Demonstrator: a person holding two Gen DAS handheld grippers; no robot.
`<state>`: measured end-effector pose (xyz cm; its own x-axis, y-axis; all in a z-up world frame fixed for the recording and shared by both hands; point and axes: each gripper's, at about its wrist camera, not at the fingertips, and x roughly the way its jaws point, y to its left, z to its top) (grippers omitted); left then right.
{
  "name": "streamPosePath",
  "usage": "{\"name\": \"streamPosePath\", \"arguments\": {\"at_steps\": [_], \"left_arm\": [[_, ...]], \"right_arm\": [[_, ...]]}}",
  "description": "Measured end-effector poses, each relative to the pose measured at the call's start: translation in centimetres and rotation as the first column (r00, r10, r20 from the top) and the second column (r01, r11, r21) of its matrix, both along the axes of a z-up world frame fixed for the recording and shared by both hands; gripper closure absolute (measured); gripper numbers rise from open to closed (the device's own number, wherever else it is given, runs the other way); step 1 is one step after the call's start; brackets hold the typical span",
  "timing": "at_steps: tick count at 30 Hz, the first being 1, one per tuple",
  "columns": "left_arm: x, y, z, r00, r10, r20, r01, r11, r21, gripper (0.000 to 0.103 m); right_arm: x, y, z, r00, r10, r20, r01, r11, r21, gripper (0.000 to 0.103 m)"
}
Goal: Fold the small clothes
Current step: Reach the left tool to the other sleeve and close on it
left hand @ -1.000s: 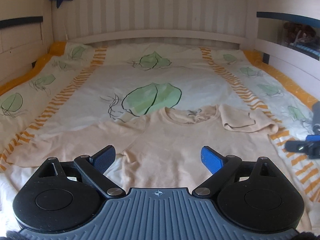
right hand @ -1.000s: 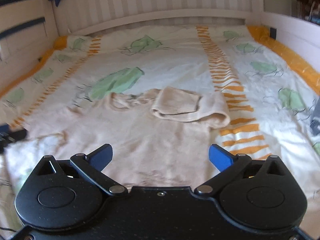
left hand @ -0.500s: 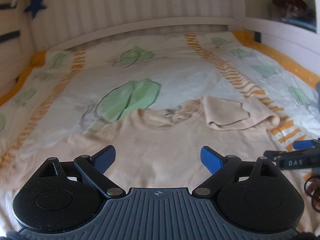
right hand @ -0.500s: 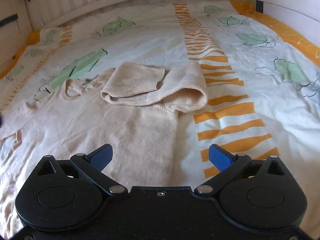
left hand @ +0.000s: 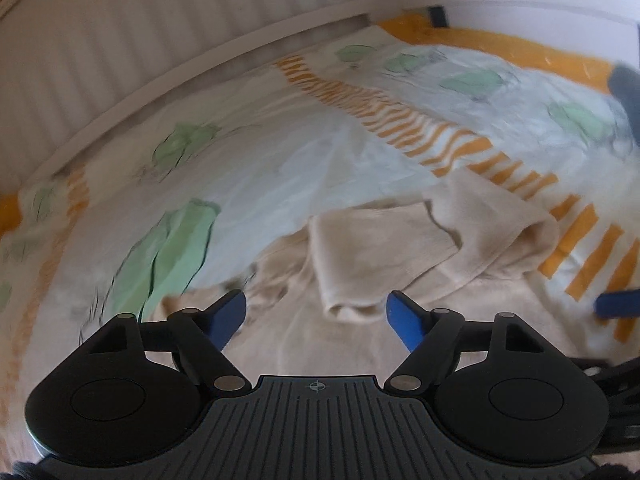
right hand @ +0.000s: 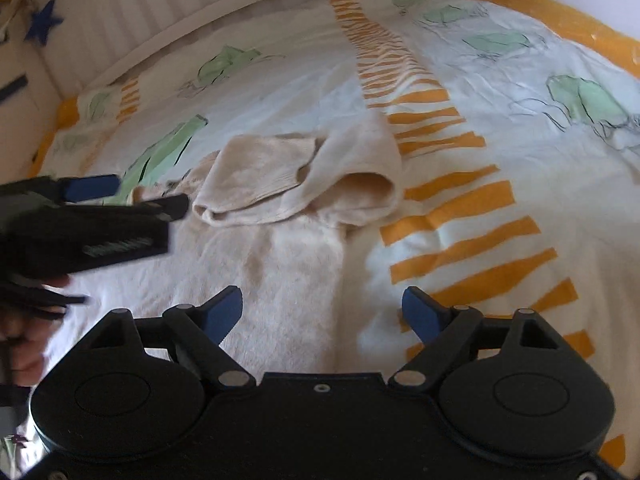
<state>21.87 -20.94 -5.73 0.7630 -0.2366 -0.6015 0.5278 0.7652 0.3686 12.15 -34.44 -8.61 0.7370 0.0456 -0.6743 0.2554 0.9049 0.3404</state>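
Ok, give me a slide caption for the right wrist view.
Open right gripper hovers over a beige sweater, sleeve folded in.

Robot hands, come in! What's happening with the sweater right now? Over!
Left gripper and right gripper both open, jaws just narrowing, nothing pinched. Beige sweater flat on the bedspread, one sleeve folded in. Nothing in the way.

Right gripper [right hand: 322,312], black with blue pads, jaws apart and just been closing, nothing gripped, hovers over the side edge of a beige knit long-sleeve top [right hand: 280,272] lying flat on a white bedspread with orange stripes and green leaf prints [right hand: 500,128]. One sleeve [right hand: 296,176] is folded back across the shoulder, cuff towards the neckline. Left gripper [right hand: 120,196] enters at left edge, blurred, near the neckline; a hand [right hand: 24,344] below it.
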Motion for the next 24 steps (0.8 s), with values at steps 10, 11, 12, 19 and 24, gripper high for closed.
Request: {"name": "streamPosePath", "arguments": {"at_steps": [10,11,12,19,24], "left_arm": [[1.1,-3.9,-3.6,0.991,-0.127,-0.03,0.129,0.985,0.115,0.046],[1.1,-4.1,-3.8,0.991,-0.133,-0.026,0.135,0.983,0.123,0.046],[1.1,-4.4,-4.0,0.99,-0.137,-0.017,0.138,0.981,0.133,0.046],[3.2,-5.4,-3.8,0.993,-0.101,-0.066,0.106,0.991,0.077,0.097],[3.8,-3.2,-0.7,0.998,-0.004,-0.062,-0.001,0.997,-0.08,0.098]], "right_arm": [[-0.5,-1.7,0.2,0.995,-0.099,0.005,0.099,0.995,0.012,0.016],[-0.5,-1.9,0.2,0.994,-0.107,0.001,0.107,0.994,0.015,0.016],[-0.4,-2.0,0.1,0.994,-0.112,-0.002,0.112,0.994,0.017,0.016],[-0.4,-2.1,0.0,0.993,-0.121,-0.001,0.121,0.993,0.011,0.016],[-0.4,-2.2,-0.1,0.992,-0.126,0.005,0.126,0.992,0.02,0.016]]}}
